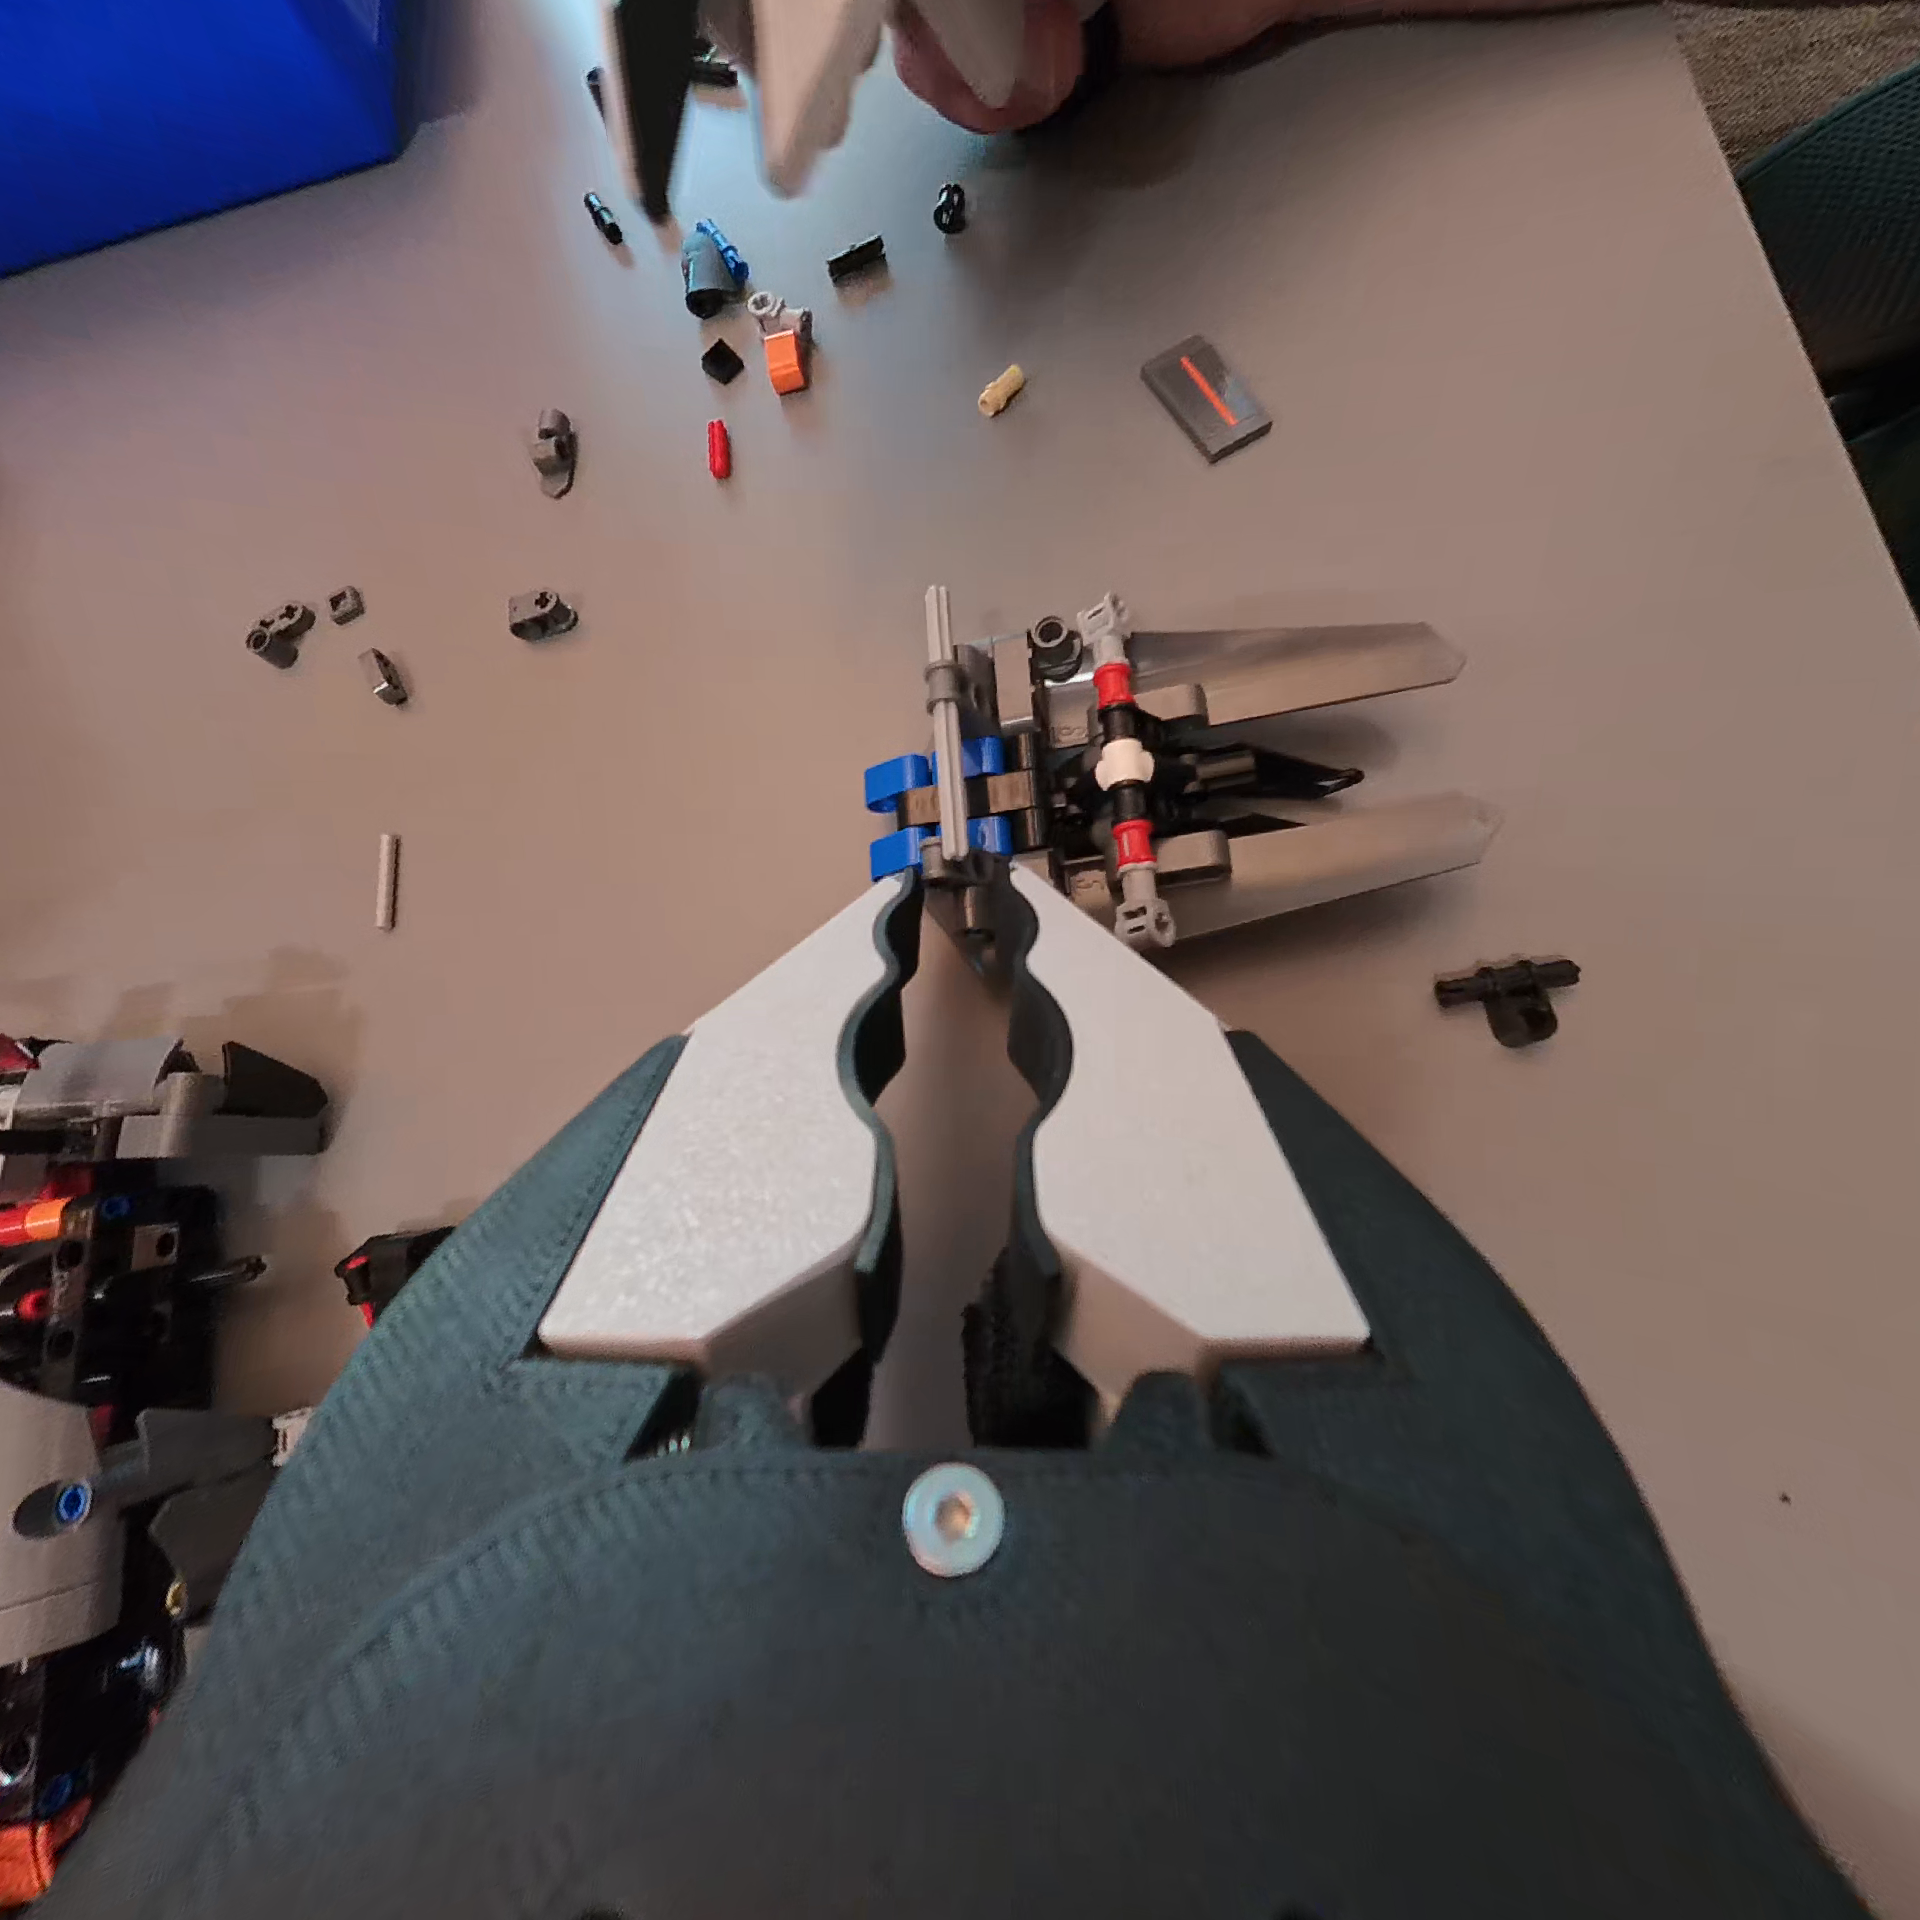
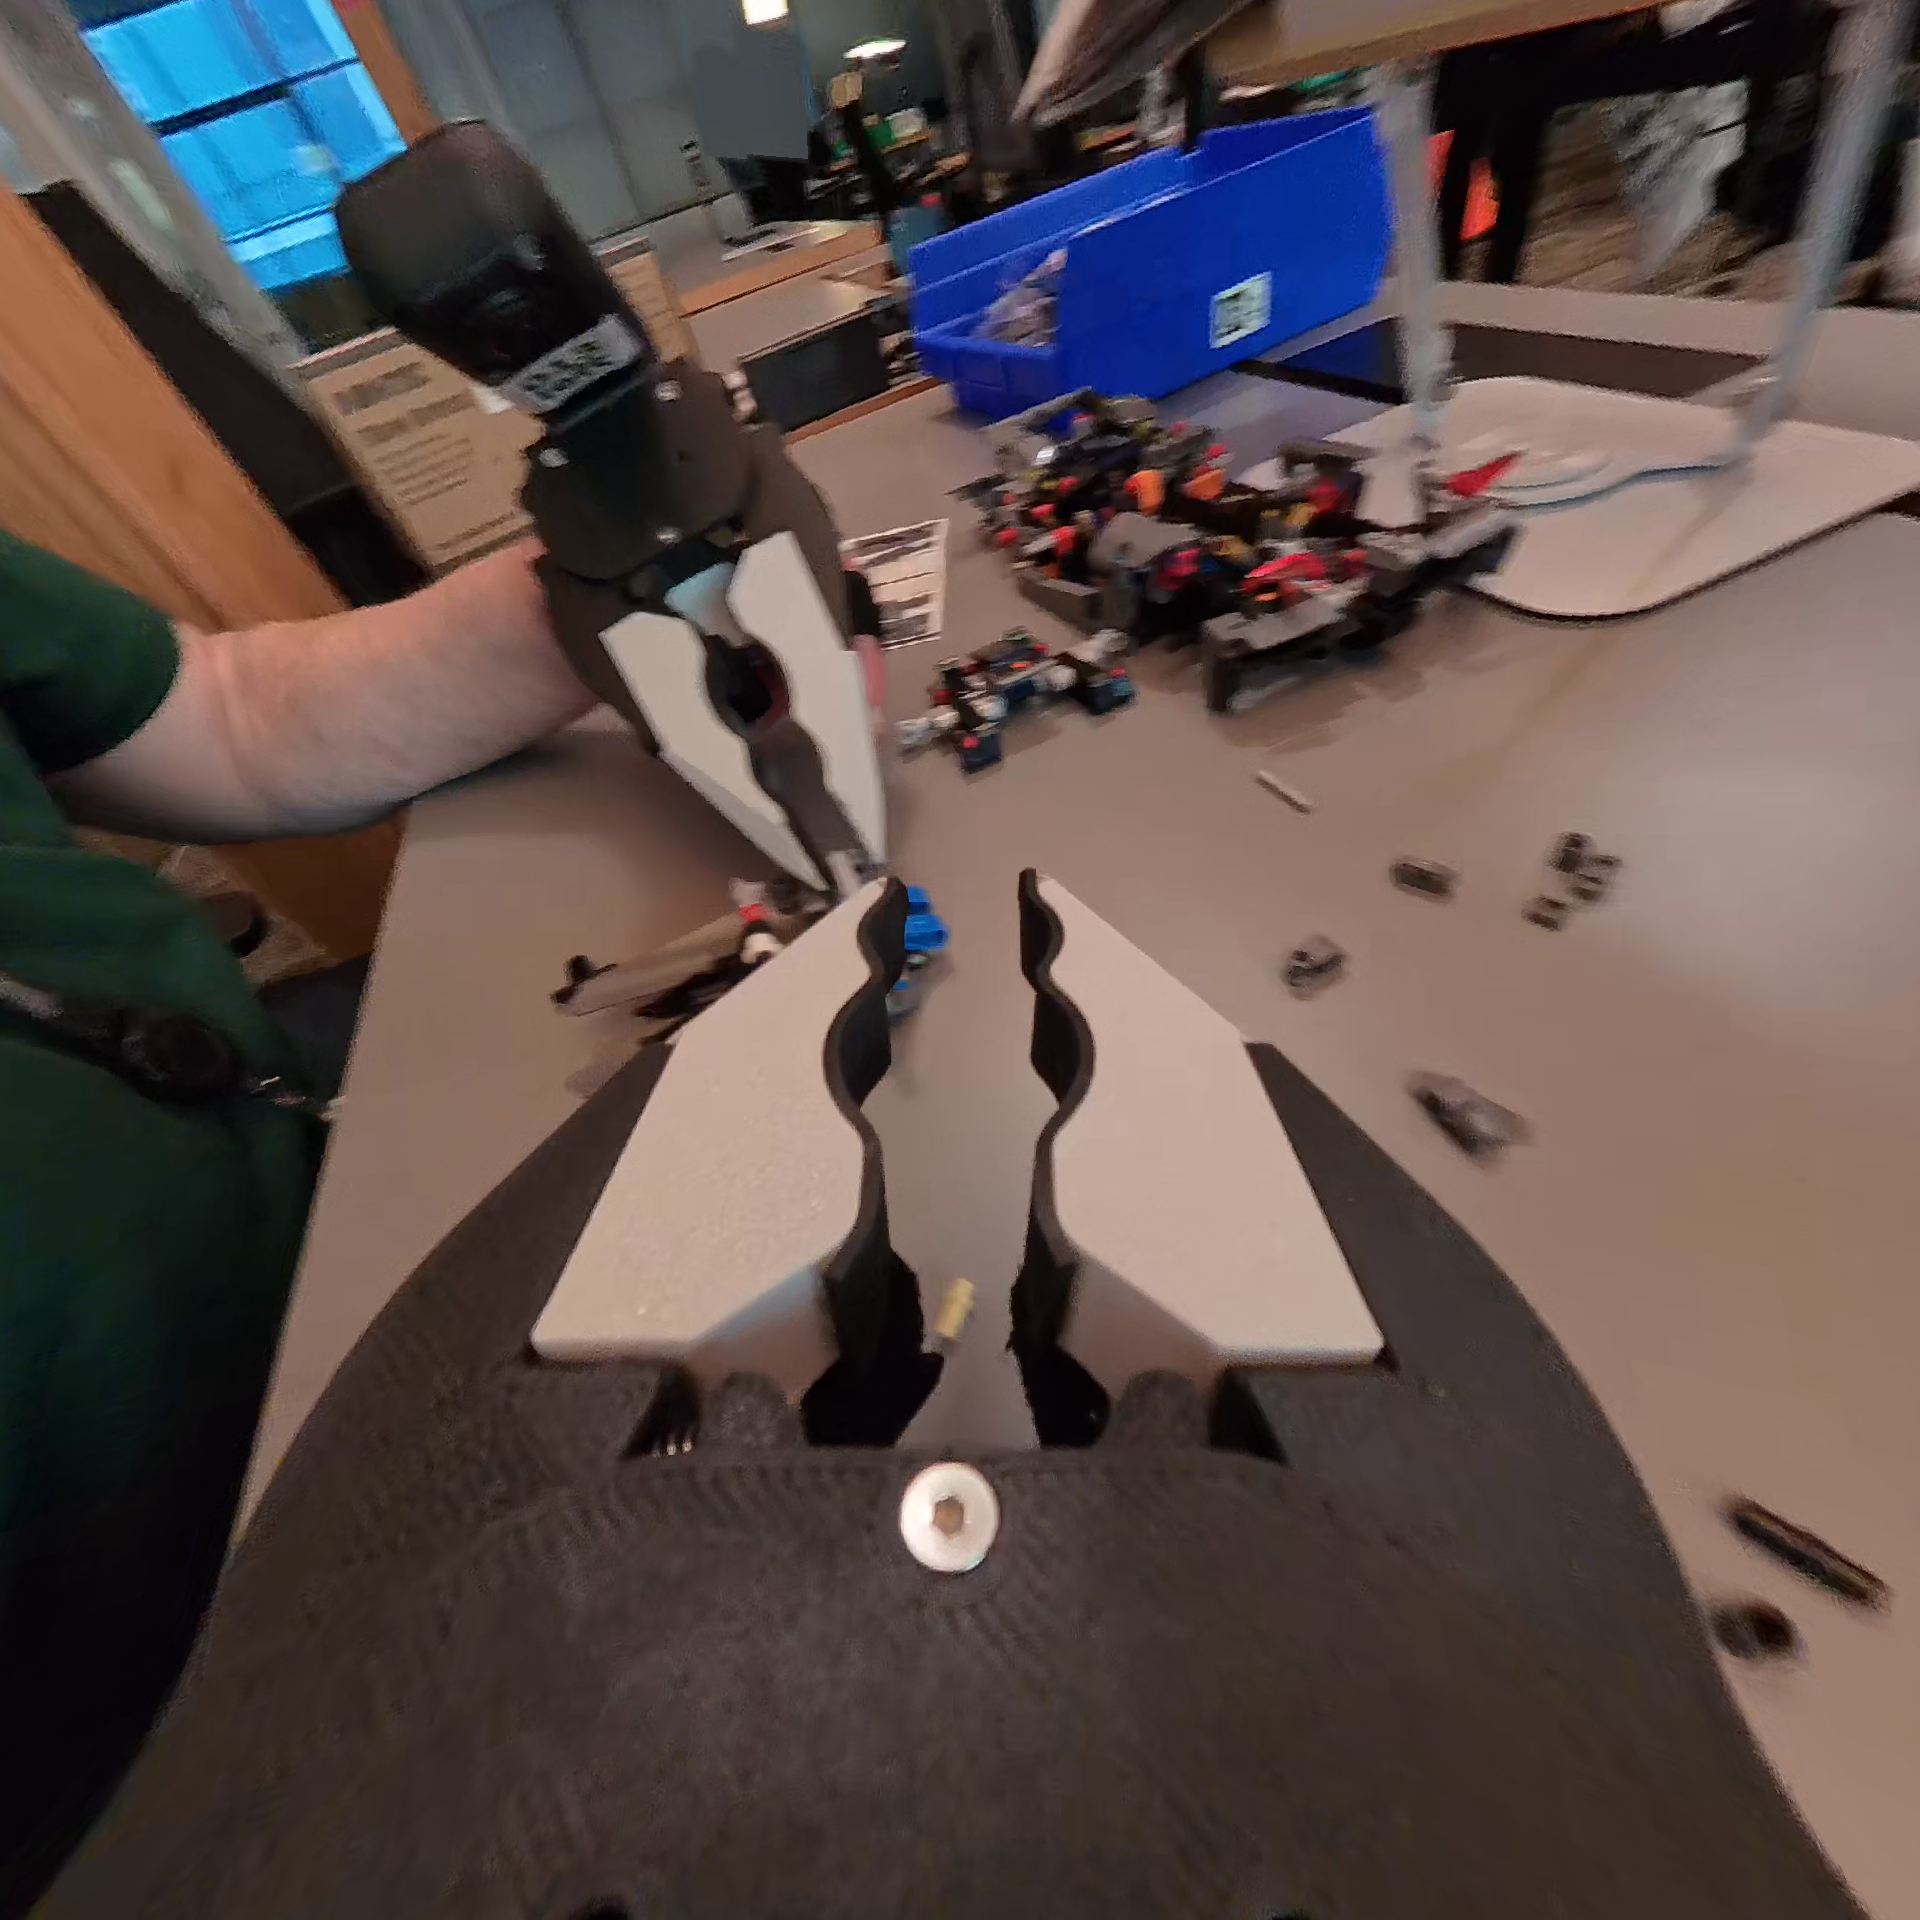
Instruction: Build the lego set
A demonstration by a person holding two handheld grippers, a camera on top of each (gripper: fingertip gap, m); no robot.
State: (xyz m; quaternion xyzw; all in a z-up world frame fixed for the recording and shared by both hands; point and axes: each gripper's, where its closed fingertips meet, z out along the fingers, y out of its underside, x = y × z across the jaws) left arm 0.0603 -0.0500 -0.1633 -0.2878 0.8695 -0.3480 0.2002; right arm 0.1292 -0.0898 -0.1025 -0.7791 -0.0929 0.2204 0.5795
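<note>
Left tool (image 1: 964, 883) is pinched nearly closed on a dark grey piece at the near end of the small lego assembly (image 1: 1122, 769), which lies on the grey surface (image 1: 1455, 1247). That assembly shows two long grey blade panels, two blue connectors, two red bushes, one white bush and one light grey axle standing across it. Right tool (image 2: 956, 883) hangs above the surface with its jaws parted and nothing between them; its tips are just beside the blue end of the same assembly (image 2: 717, 956).

Loose parts in the left wrist view: one flat dark tile with a red stripe (image 1: 1205, 398), one tan pin (image 1: 1001, 390), one red pin (image 1: 718, 448), one orange piece (image 1: 785, 358), one black cross connector (image 1: 1507, 992), one light grey axle (image 1: 387, 880), and several small dark grey and black bits, too small to identify.

One large part-built model (image 1: 94, 1299) sits at the left edge, well apart from the small assembly. One blue bin (image 2: 1153, 260) stands behind it in the right wrist view.
</note>
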